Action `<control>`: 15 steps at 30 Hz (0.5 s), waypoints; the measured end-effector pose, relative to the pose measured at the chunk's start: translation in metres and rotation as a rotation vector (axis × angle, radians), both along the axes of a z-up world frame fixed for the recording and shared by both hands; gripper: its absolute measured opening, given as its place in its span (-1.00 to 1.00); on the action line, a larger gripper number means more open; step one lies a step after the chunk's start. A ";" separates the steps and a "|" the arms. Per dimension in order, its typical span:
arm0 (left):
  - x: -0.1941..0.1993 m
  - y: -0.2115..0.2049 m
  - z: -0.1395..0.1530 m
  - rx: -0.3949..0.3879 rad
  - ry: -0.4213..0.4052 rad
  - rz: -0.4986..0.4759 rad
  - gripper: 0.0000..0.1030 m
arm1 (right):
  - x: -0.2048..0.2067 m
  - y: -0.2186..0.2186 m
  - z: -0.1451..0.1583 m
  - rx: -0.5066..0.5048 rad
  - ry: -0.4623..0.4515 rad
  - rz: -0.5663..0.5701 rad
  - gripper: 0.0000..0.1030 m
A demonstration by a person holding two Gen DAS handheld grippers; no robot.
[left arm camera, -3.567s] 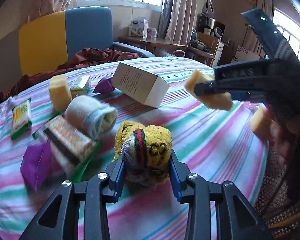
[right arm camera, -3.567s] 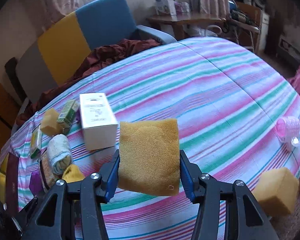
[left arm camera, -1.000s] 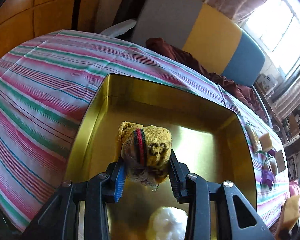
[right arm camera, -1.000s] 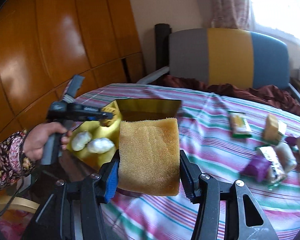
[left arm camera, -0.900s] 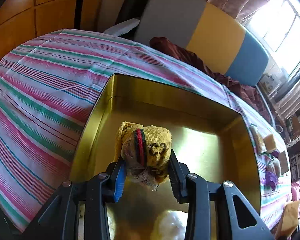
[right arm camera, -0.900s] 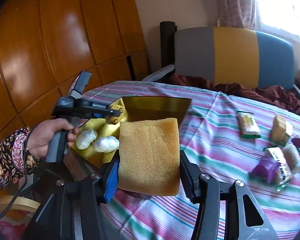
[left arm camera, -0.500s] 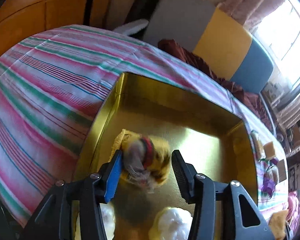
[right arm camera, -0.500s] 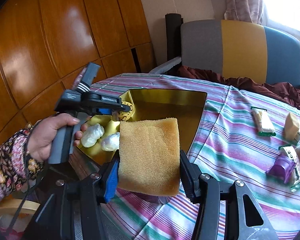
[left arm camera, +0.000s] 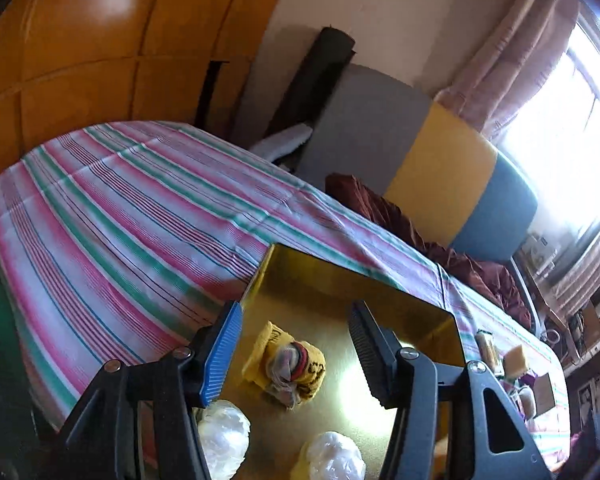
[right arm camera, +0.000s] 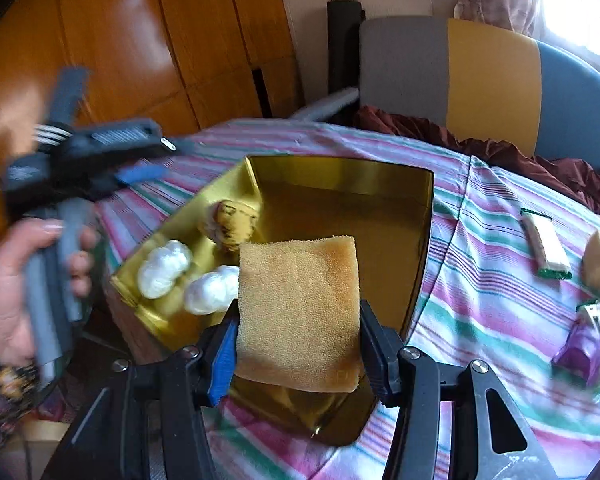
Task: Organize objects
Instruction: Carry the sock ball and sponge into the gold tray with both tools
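— What stands behind the table?

— An armchair (right arm camera: 488,76) with a back in grey, yellow and blue panels, and a dark red cloth (right arm camera: 500,148) bunched on its seat, touching the edge of the striped tablecloth (left arm camera: 112,216).

— And the wall?

— Glossy orange-brown wooden panelling (right arm camera: 140,48) on the left, a plain pale wall next to it, with a black upright post (right arm camera: 340,40) standing between the panelling and the chair.

— Any light?

— A bright window (left arm camera: 560,128) on the right, with pinkish curtains (left arm camera: 508,60) hanging beside it.
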State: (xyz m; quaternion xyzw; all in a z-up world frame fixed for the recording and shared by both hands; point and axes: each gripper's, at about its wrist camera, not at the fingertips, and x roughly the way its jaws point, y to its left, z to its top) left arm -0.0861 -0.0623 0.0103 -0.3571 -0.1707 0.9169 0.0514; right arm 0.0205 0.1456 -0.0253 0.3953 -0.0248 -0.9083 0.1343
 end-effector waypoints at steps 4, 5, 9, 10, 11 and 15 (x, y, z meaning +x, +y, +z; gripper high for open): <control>0.001 -0.004 0.006 -0.005 -0.002 0.011 0.09 | -0.026 -0.008 -0.008 0.017 -0.062 -0.022 0.06; 0.002 -0.005 0.008 0.001 0.001 0.013 0.09 | -0.030 -0.011 -0.009 0.027 -0.068 -0.021 0.06; 0.005 -0.011 0.015 0.024 0.023 0.026 0.09 | -0.052 -0.023 -0.014 0.070 -0.090 -0.010 0.06; 0.005 -0.011 0.017 0.022 0.027 0.031 0.09 | -0.059 -0.025 -0.014 0.074 -0.097 -0.017 0.06; 0.006 -0.012 0.019 0.021 0.033 0.035 0.09 | -0.066 -0.026 -0.014 0.070 -0.106 -0.023 0.06; 0.006 -0.016 0.021 0.039 0.038 0.042 0.09 | -0.094 -0.034 -0.015 0.063 -0.130 -0.049 0.07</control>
